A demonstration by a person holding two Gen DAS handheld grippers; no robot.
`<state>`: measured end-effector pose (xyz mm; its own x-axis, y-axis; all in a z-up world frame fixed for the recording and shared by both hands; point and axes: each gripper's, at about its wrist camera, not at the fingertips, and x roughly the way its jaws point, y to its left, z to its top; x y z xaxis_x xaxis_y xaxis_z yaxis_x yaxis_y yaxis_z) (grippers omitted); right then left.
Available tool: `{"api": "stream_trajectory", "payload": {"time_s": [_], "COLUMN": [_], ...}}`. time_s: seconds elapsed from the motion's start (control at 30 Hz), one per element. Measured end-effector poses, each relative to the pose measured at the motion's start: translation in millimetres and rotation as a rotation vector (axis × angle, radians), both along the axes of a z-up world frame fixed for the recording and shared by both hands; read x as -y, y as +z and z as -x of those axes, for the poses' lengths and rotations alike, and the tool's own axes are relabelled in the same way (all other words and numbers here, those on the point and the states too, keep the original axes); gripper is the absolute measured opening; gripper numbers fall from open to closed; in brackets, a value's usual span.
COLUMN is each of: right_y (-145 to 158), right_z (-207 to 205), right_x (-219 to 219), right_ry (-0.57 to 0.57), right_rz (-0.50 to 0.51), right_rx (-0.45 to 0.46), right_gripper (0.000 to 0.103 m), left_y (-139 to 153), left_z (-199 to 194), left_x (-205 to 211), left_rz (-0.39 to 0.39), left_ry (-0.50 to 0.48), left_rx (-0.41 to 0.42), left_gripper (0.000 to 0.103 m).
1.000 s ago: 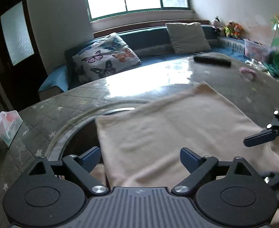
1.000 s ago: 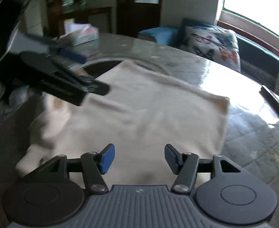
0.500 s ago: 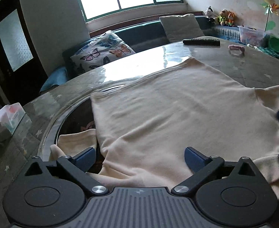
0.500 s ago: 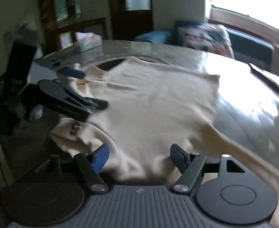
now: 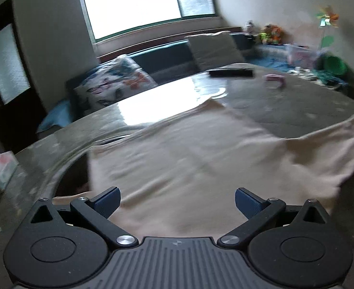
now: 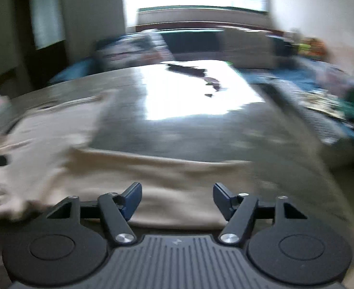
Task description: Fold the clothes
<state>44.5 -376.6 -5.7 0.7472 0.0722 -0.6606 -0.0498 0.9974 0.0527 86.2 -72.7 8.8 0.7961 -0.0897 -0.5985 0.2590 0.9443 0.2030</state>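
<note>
**A:** What sits at the far left of the left wrist view?

**B:** A tissue box (image 5: pixel 0 168) stands near the left edge of the surface (image 5: pixel 285 103), a glossy grey top with a bright window glare on it. Behind it a dark door with a frosted pane is set in the wall.

**A:** And moving rightward?

**B:** A butterfly-print cushion (image 5: pixel 119 84) leans on a sofa beyond the surface, then a plain beige cushion (image 5: pixel 213 48). On the surface in front of that lie a dark remote control (image 5: pixel 231 73) and, just to its right, a small pink item (image 5: pixel 274 80), too blurred to name.

**A:** Where is the clothing?

**B:** A cream garment (image 5: pixel 189 163) lies spread across the near half of the surface, partly over a dark round opening at the left. Its right part stretches out toward the frame's right edge, where a dark tip, probably the other claw, shows.

**A:** The left claw?

**B:** The left claw (image 5: pixel 177 200) is spread as wide as it goes, its blue pads above the cloth and pinching nothing.

**A:** And the right wrist view?

**B:** Heavily blurred. The garment (image 6: pixel 153 175) crosses the foreground from the left edge. The right claw (image 6: pixel 177 200) is partly spread and closing, with cloth lying beneath the gap; the pads do not press on it.
</note>
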Motion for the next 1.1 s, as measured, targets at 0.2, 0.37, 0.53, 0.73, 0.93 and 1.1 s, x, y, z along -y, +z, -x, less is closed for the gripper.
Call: {"api": "stream_trajectory", "payload": {"time_s": [0.2,0.37,0.53,0.73,0.93,1.1], "right_y": [-8.7,-10.1,12.1,7.5,-12.2,3.9], "right_z": [4.1,2.4,-16.8,-52.9,-60.9,-59.1], "right_x": [38.7,38.7,35.7,34.5,38.3,30.6], "right_ry": [-0.147,-0.113,-0.078,-0.079,-0.128,-0.093], "right_rz": [-0.026,-0.011,0.101,0.149,0.146,0.097], "right_rx": [-0.03,-0.018,0.069,0.078,0.034,0.073], "right_gripper": [0.038,0.006,0.004,0.004,0.008,0.01], "left_y": [-7.6,-11.6,-16.0,-23.2,-23.0,-22.8], "left_z": [0.2,2.3,5.2,8.3,8.2,8.7], "left_x": [35.4,49.2,56.6,62.4,61.2,61.0], "left_rz": [-0.008,-0.024,-0.044,-0.06,-0.057,-0.053], "left_ry": [-0.103,-0.15,-0.192,-0.215,-0.222,-0.22], "left_rx": [-0.027,-0.035,-0.046,-0.051,-0.053,-0.051], "left_gripper": [0.103,0.103,0.103,0.103,0.103,0.103]}}
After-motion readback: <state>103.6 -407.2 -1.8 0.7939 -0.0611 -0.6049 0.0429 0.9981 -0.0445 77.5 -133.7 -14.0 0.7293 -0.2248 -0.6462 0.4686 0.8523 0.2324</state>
